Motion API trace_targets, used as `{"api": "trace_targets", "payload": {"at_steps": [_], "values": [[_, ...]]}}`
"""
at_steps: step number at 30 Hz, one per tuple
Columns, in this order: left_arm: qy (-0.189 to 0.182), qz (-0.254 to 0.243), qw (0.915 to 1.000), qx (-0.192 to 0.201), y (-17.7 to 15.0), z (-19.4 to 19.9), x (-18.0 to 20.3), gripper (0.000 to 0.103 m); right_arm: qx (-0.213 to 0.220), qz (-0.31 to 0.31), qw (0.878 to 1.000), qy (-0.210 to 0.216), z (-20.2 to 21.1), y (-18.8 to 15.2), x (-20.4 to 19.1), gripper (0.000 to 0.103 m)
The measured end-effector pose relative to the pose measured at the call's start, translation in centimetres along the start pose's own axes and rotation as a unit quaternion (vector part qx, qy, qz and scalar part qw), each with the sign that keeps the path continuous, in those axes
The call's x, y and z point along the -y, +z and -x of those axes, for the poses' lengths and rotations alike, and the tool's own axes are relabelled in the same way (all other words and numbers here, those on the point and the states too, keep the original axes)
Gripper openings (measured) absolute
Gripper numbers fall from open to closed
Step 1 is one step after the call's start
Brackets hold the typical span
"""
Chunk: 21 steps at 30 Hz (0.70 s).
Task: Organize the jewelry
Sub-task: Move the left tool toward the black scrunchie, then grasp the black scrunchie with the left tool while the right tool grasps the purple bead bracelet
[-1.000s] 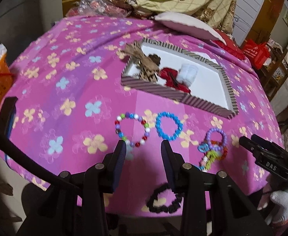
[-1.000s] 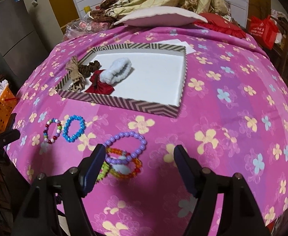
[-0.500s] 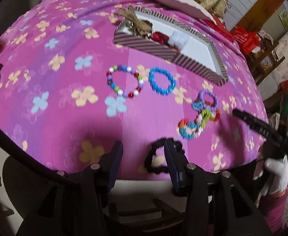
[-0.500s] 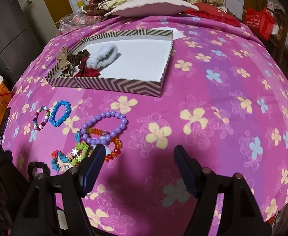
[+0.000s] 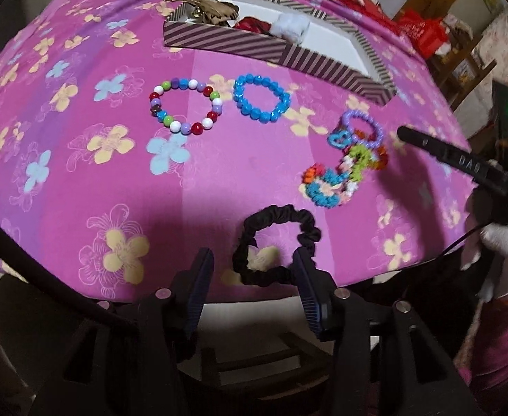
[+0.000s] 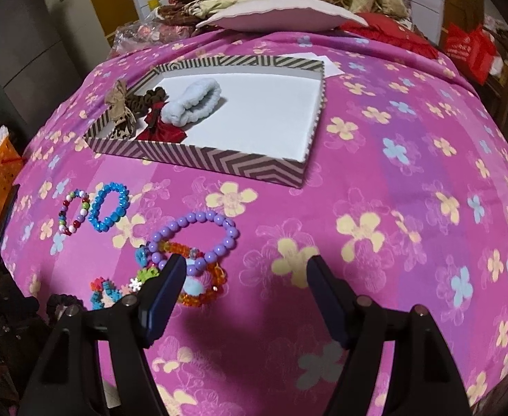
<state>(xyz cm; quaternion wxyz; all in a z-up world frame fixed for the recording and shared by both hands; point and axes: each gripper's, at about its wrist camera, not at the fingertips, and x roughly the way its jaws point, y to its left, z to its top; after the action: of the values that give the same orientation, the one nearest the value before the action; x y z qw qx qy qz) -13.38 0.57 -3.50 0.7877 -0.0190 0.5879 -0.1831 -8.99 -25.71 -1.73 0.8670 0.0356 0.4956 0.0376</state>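
Near the front edge of the bed, the left gripper [image 5: 252, 272] tilts steeply down over a black scrunchie [image 5: 276, 244]. Its fingers have just been spreading and stand wide, one on each side of the scrunchie's near loop, though whether the right pad grazes the fabric is hard to tell. The right gripper [image 6: 245, 279] hangs beside a heap of bead bracelets [image 6: 191, 263], fingers apart and empty, with bare floral bedspread [image 6: 392, 208] between them and stretching off to the right. A white-gloved hand [image 5: 505, 260] shows at the left view's right edge.

Two bracelets lie singly: a mixed-colour one [image 5: 186, 109] and a blue one [image 5: 261, 98], just beside each other. The heap holds a purple strand, an orange one and several more tangled together. A striped box [image 6: 226, 164] sits farther back, its right half clear, with four cloth hair pieces [image 6: 164, 111] bunched in its left end.
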Motion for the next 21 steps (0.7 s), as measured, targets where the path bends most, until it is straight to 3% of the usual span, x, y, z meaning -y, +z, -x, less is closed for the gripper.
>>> {"api": "trace_targets", "payload": {"at_steps": [8,15,18,21], "values": [[0.025,-0.001,0.9996,-0.011,0.6,-1.3,0.4,0.059,-0.008,0.030,1.000,-0.007,-2.9,1.4,-0.4,0.063],[0.033,0.001,0.9994,-0.012,1.5,-2.1,0.5,0.059,-0.016,0.084,0.996,-0.023,-5.1,2.1,-1.5,0.038],[0.045,0.001,0.9990,-0.003,1.6,-2.1,0.5,0.043,-0.006,0.108,0.994,-0.022,-5.0,2.1,-2.3,0.014],[0.043,-0.001,0.9991,-0.004,1.9,-2.2,0.3,0.026,-0.002,0.132,0.991,-0.028,-5.0,2.1,-3.0,0.009]]}}
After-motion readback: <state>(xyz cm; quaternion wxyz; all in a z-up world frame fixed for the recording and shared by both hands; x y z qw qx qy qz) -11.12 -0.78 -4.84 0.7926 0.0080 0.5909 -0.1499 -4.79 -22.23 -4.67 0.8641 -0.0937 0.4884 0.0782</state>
